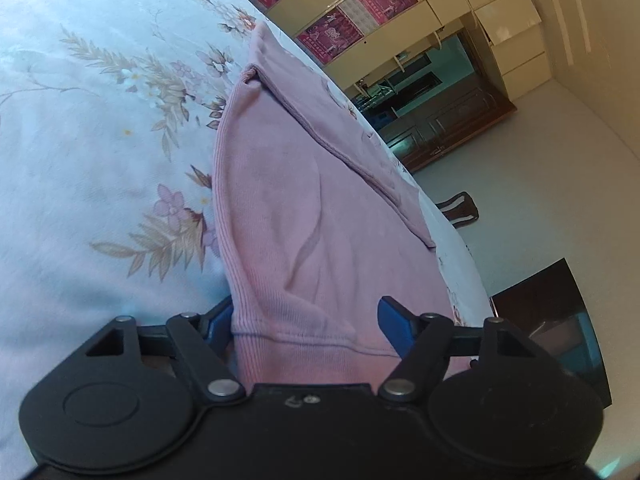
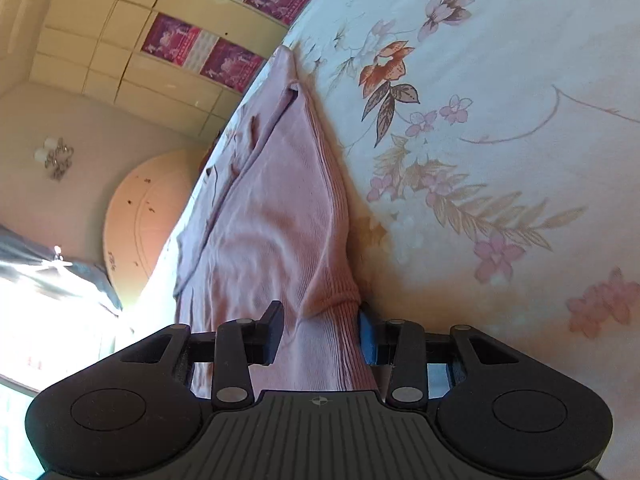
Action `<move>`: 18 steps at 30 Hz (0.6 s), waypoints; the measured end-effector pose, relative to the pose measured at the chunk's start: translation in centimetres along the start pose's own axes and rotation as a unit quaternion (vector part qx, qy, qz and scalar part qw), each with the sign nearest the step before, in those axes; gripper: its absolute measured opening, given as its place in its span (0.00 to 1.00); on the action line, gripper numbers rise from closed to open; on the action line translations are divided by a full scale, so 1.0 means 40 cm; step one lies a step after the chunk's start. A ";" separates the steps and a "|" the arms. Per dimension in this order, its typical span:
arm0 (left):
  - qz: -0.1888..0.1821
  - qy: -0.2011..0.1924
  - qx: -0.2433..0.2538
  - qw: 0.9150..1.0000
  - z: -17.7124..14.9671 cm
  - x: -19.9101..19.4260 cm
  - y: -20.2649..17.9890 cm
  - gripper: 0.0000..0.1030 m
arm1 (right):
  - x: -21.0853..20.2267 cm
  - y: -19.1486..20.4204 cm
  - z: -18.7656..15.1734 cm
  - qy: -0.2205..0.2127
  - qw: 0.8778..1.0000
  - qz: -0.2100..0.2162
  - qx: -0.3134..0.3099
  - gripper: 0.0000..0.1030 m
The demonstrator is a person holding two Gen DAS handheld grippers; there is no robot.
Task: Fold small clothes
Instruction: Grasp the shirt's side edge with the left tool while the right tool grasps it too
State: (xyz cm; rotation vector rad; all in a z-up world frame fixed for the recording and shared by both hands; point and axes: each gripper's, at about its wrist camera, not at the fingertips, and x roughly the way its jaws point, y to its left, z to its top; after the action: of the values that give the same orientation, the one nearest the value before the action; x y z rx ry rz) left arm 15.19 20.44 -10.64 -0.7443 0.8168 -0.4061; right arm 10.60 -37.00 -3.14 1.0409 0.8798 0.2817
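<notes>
A pink ribbed garment lies partly folded on a floral bedsheet, near the bed's edge. My left gripper has its jaws wide apart, one on each side of the garment's ribbed hem; the cloth passes between them. In the right wrist view the same pink garment runs away from me along the sheet. My right gripper has its jaws on both sides of a bunched ribbed corner; a gap shows at the left jaw.
The bed edge runs beside the garment in both views. Beyond it are cream cabinets with pink posters, a dark wooden sideboard, pale floor and a dark stool. A round headboard shows on the right wrist view.
</notes>
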 end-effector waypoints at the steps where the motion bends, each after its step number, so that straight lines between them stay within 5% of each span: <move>1: 0.004 0.006 0.009 1.000 0.003 0.012 -0.009 0.67 | 0.007 0.006 0.006 0.001 1.000 -0.002 -0.008 0.38; 9: 0.033 -0.007 0.030 0.999 -0.041 0.004 -0.016 0.42 | -0.006 0.024 -0.018 0.020 0.997 -0.015 -0.072 0.36; 14: 0.044 -0.018 0.017 0.999 -0.034 -0.011 0.008 0.15 | 0.003 0.046 -0.006 0.034 0.995 -0.033 -0.084 0.34; 18: 0.052 -0.016 0.029 0.998 -0.050 -0.019 0.007 0.16 | -0.002 0.047 -0.019 0.050 0.993 -0.040 -0.101 0.32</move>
State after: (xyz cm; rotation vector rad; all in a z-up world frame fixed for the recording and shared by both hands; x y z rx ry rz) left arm 13.17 20.21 -11.36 -0.6506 0.8058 -0.3229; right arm 10.33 -35.61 -1.67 0.8070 0.9593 0.3499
